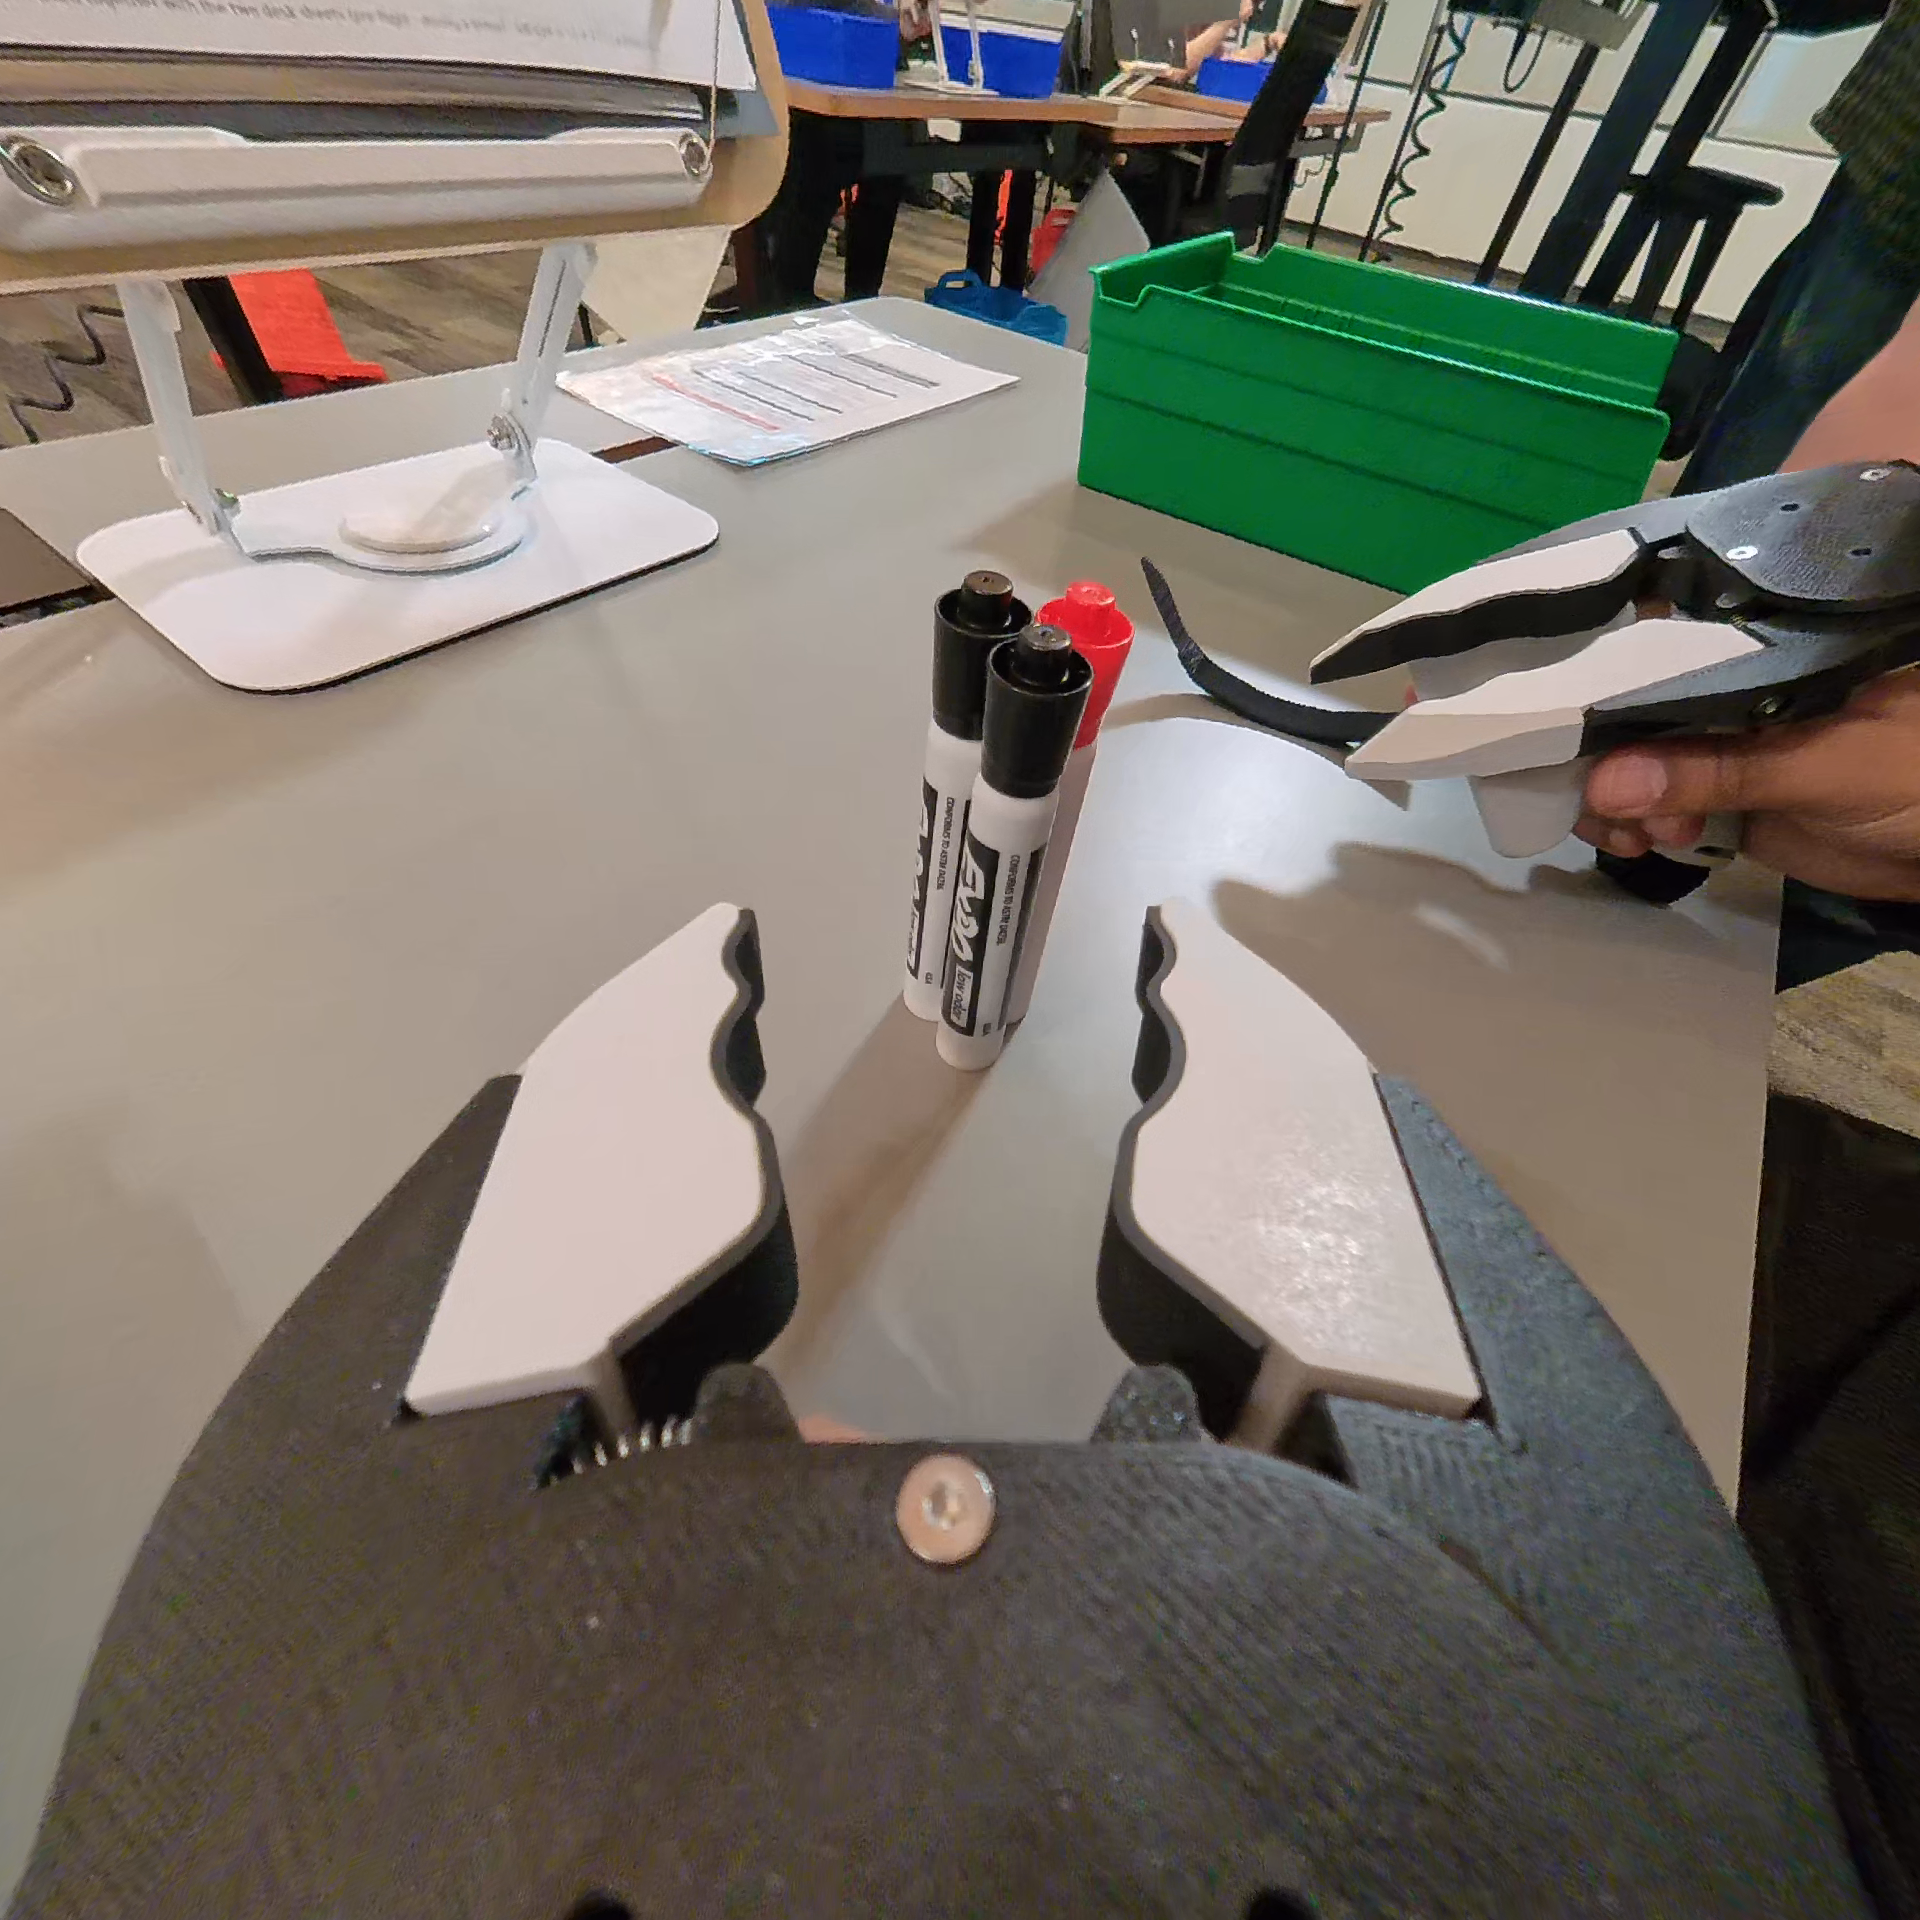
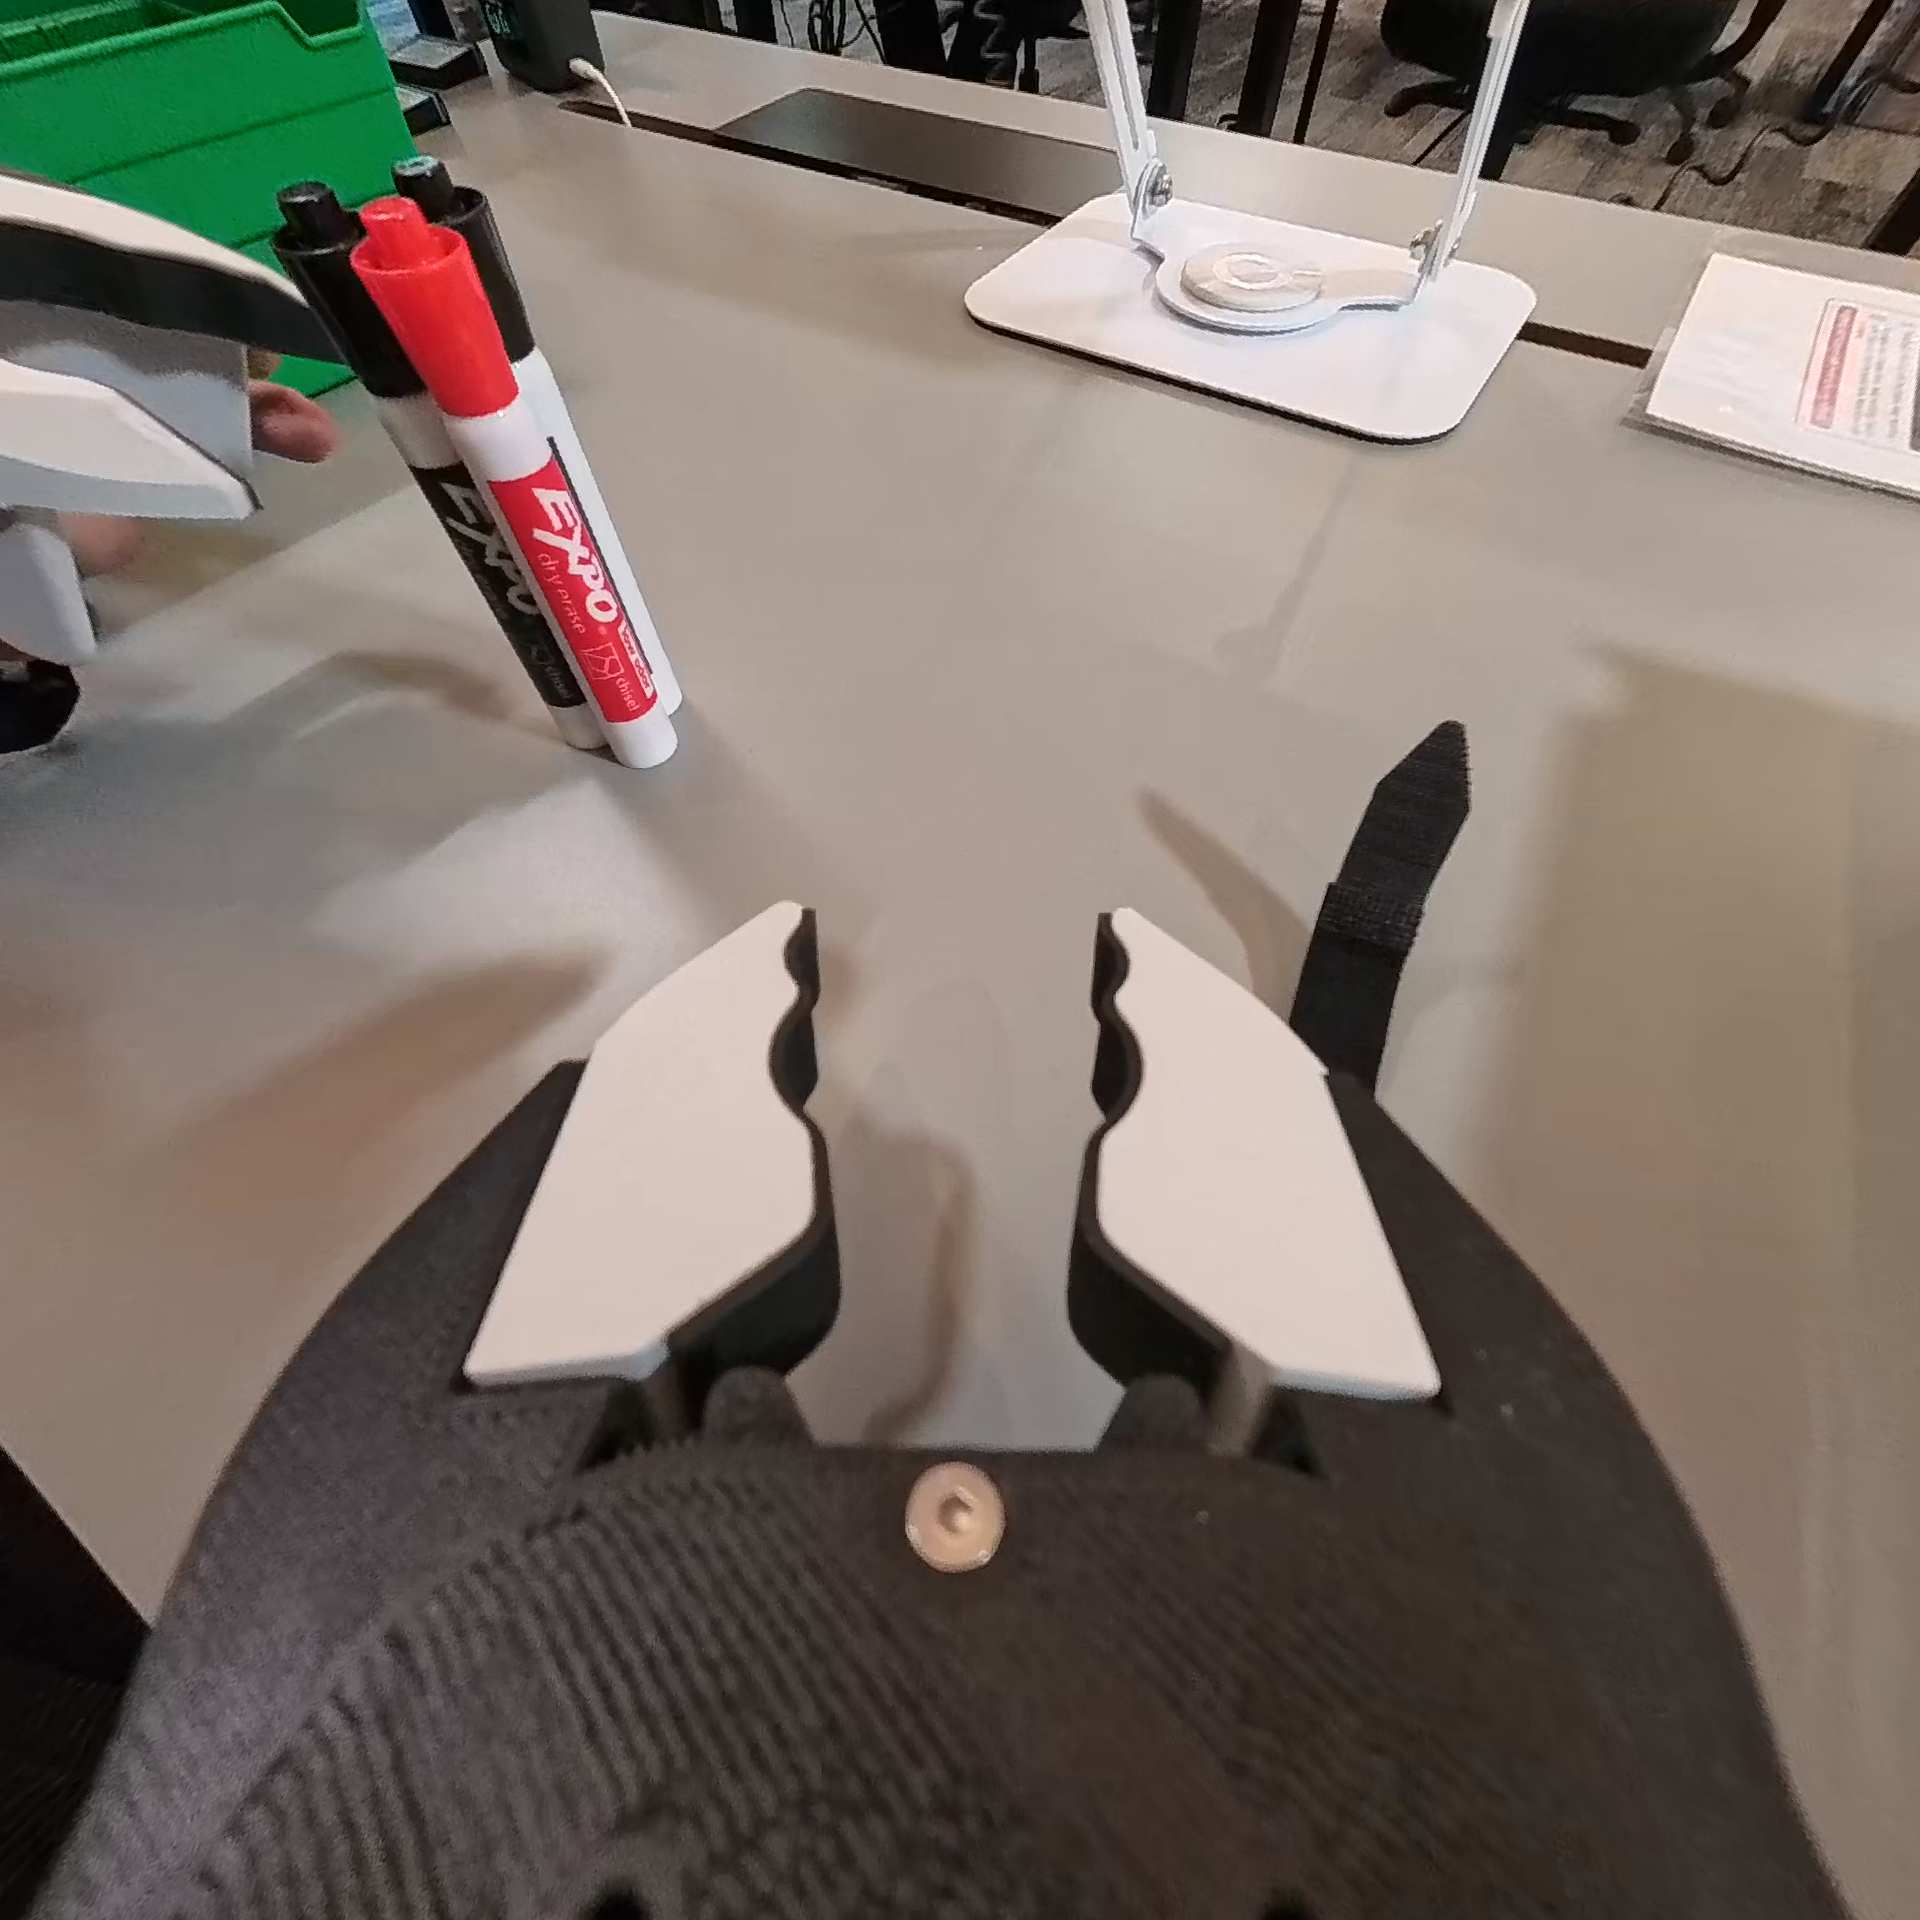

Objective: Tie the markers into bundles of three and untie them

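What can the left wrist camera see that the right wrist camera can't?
Only the left wrist view shows the hand gripping the right gripper, the green bin's open top and the stand's upper shelf. Only the right wrist view shows the red marker's whole barrel and the strap's pointed tip. Both share the three upright markers, black strap, white stand base, paper sheet and grey table.

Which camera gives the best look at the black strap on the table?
The left wrist view: the black strap shows as a long curve running from its pointed end to the right gripper. In the right wrist view, only the strap's end shows, sticking out from behind the gripper's finger.
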`<state>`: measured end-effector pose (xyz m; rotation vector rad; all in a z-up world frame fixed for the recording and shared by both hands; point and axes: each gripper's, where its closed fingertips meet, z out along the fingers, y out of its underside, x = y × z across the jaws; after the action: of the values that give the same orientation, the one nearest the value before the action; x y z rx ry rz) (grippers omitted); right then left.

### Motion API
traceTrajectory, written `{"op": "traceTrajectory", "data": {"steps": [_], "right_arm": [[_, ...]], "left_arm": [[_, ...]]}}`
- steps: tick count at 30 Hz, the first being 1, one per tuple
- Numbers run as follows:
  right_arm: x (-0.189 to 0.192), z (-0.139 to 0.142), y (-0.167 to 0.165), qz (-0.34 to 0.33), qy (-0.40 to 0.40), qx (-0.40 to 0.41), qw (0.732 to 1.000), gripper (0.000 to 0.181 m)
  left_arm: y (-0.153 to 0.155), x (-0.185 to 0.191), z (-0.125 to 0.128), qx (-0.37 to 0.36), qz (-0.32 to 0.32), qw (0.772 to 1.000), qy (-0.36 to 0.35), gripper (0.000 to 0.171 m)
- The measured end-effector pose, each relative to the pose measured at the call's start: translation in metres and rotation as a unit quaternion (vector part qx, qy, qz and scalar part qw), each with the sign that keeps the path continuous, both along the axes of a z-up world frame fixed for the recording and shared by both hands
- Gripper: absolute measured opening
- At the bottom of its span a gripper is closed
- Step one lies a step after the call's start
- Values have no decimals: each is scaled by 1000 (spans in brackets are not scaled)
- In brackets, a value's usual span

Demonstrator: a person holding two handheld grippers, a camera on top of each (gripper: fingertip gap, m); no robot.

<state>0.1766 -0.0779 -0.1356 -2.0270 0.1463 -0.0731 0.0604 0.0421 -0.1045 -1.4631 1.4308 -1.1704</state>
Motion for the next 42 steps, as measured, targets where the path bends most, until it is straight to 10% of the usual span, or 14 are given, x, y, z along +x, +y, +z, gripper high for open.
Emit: {"op": "traceTrajectory", "data": {"steps": [5, 12, 27, 29, 33, 38, 42], "right_arm": [[0, 0, 0, 0, 1, 0, 1000, 51], [0, 0, 0, -1, 1, 0, 1000, 48], [-1, 0, 0, 4, 2, 0, 1000, 45], [-1, 0, 0, 6, 2, 2, 1000, 48], [-9, 8, 2, 33, 7, 28, 999, 65], [-25, 40, 0, 81, 16, 103, 991, 45], [-25, 71, -4, 69, -11, 176, 982, 108]], "left_arm": [[2, 0, 2, 2, 5, 1000, -3, 59], [4, -3, 6, 5, 1, 1000, -18, 1], [4, -4, 5, 4, 0, 1000, -18, 1], [-7, -5, 12, -4, -37, 998, -42, 8], [-19, -4, 27, -14, -49, 996, -77, 82], [-23, -3, 19, -13, -57, 997, -47, 88], [-13, 0, 20, -44, -17, 998, -40, 85]]}}
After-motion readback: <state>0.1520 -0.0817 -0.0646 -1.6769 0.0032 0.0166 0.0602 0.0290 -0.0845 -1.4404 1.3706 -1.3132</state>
